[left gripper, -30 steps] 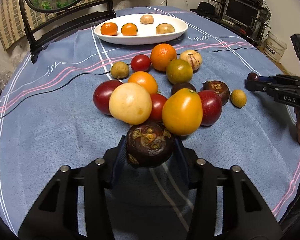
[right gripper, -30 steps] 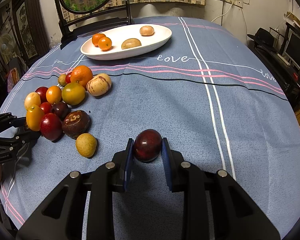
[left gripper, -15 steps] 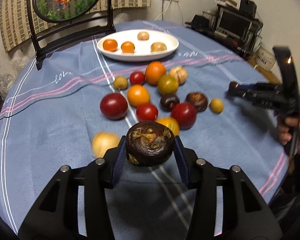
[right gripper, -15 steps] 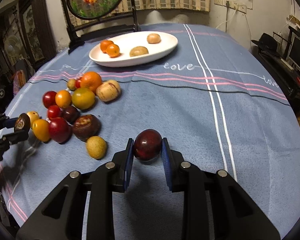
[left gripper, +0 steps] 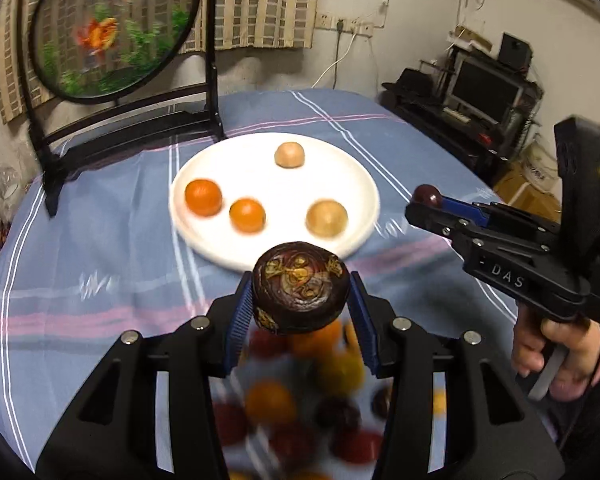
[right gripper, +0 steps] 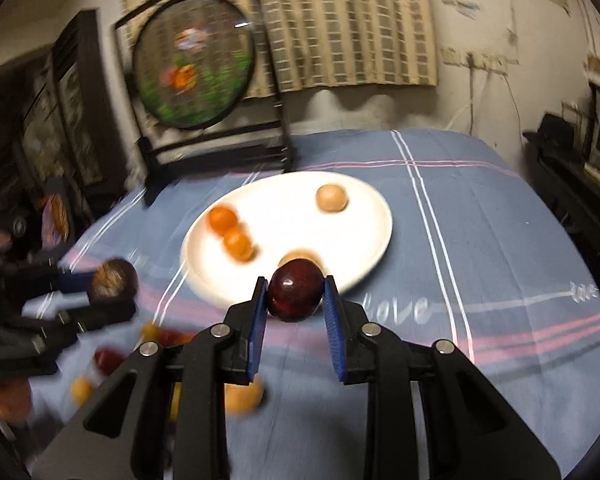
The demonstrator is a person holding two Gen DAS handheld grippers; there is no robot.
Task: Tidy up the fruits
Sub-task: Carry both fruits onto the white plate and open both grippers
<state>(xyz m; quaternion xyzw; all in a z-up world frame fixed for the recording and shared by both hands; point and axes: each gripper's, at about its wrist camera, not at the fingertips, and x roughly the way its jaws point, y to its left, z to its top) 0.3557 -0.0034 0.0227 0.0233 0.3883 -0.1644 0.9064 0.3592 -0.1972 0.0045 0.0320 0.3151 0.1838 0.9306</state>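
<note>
My left gripper [left gripper: 300, 306] is shut on a dark brown mangosteen [left gripper: 300, 288], held in the air just short of the white plate [left gripper: 352, 184]. My right gripper [right gripper: 296, 300] is shut on a dark red plum [right gripper: 296, 294], also raised near the plate's [right gripper: 376, 216] front edge. The plate holds two oranges [left gripper: 203, 197] and two tan fruits [left gripper: 326, 218]. The right gripper also shows in the left wrist view [left gripper: 428, 198], and the left gripper in the right wrist view [right gripper: 112, 284]. Several loose fruits [left gripper: 300, 408] lie blurred on the cloth below.
A blue striped tablecloth [left gripper: 100, 264] covers the round table. A round fish-picture screen on a black stand [left gripper: 112, 28] stands behind the plate. A TV and shelves [left gripper: 484, 92] stand at the far right.
Both grippers have lifted off the table and moved forward toward the plate, each still holding its fruit. The fruit pile has dropped below the fingers.
</note>
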